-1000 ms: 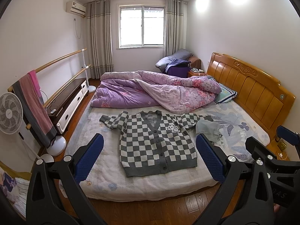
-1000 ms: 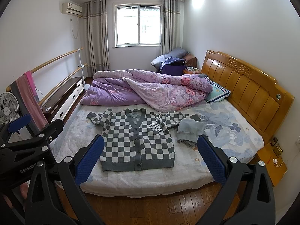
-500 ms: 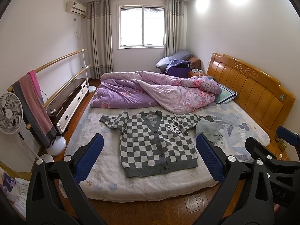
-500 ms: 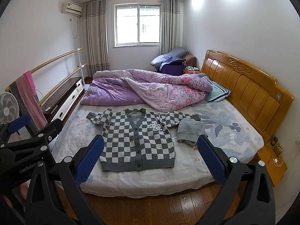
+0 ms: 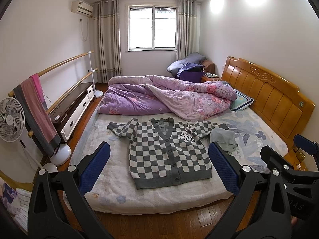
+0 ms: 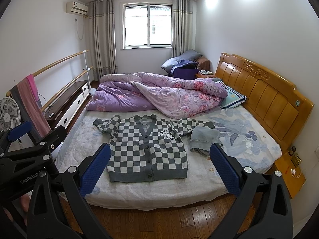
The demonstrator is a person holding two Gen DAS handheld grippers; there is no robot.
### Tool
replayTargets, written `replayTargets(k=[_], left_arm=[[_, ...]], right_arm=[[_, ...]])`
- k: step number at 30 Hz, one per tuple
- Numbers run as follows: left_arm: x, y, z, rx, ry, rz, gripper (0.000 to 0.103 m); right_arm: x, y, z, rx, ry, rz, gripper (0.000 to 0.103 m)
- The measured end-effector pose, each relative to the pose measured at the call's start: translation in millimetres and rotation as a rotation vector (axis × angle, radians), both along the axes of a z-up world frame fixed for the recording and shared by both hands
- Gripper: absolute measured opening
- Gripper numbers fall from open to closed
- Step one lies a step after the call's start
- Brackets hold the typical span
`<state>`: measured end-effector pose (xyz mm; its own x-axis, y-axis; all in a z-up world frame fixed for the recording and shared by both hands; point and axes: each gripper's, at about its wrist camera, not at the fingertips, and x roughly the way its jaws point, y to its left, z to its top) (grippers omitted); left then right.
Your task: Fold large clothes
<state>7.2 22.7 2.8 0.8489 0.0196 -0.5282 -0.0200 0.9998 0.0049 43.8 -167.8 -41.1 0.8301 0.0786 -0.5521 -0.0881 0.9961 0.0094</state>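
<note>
A grey-and-white checkered cardigan lies flat and buttoned on the near half of the bed, its sleeves spread out to both sides. My left gripper is open, held off the bed's front edge with nothing between its blue pads. The right gripper is likewise open and empty, at a similar distance from the bed. In the left wrist view the right gripper's body shows at the right edge; in the right wrist view the left gripper's body shows at the left.
A folded pale-blue garment lies right of the cardigan. A crumpled purple duvet covers the bed's far half, below the wooden headboard. A fan, a draped towel rail and a low cabinet stand left. Wooden floor runs below.
Almost nothing differs; both views shifted only slightly, and both grippers stay open.
</note>
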Motion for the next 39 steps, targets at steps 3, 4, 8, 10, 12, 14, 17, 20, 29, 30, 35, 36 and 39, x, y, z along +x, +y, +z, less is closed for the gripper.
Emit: replayTargets(k=[3, 4, 8, 10, 12, 14, 17, 20, 29, 30, 35, 36, 39], left_arm=[[3, 3, 1, -0.003, -0.001, 0.002, 0.098], [4, 4, 1, -0.005, -0.001, 0.001, 0.098], [5, 5, 1, -0.002, 0.0, 0.0, 0.098], [4, 6, 1, -0.005, 0.0, 0.001, 0.098], [4, 5, 0, -0.004, -0.002, 0.0, 0.098], [4, 5, 1, -0.004, -0.002, 0.0, 0.098], [5, 6, -1, -0.006, 0.003, -0.001, 0.098], [7, 8, -1, -0.006, 0.004, 0.0, 0.098], [20, 19, -16, -0.013, 0.025, 0.006, 0.098], [23, 21, -20, -0.014, 0.027, 0.007, 0.098], [46, 18, -33, -0.022, 0.058, 0.021, 0.098], [51, 17, -35, -0.022, 0.066, 0.025, 0.098], [72, 12, -45, -0.03, 0.092, 0.042, 0.098]], right_arm=[[1, 1, -1, -0.002, 0.001, 0.0, 0.096], [0, 2, -1, -0.002, 0.0, -0.001, 0.096], [2, 1, -2, -0.003, 0.001, -0.001, 0.096], [3, 2, -2, -0.002, 0.003, 0.0, 0.096], [3, 2, -3, -0.005, 0.002, -0.002, 0.096], [4, 2, -3, -0.005, 0.002, -0.002, 0.096], [5, 5, -6, -0.006, 0.006, -0.001, 0.096], [7, 8, -9, -0.008, 0.007, -0.003, 0.096], [17, 18, -17, -0.016, 0.026, -0.001, 0.096], [19, 19, -18, -0.017, 0.028, -0.001, 0.096], [40, 19, -29, -0.035, 0.05, 0.015, 0.096], [43, 20, -30, -0.036, 0.051, 0.016, 0.096], [67, 16, -42, -0.028, 0.073, 0.029, 0.096]])
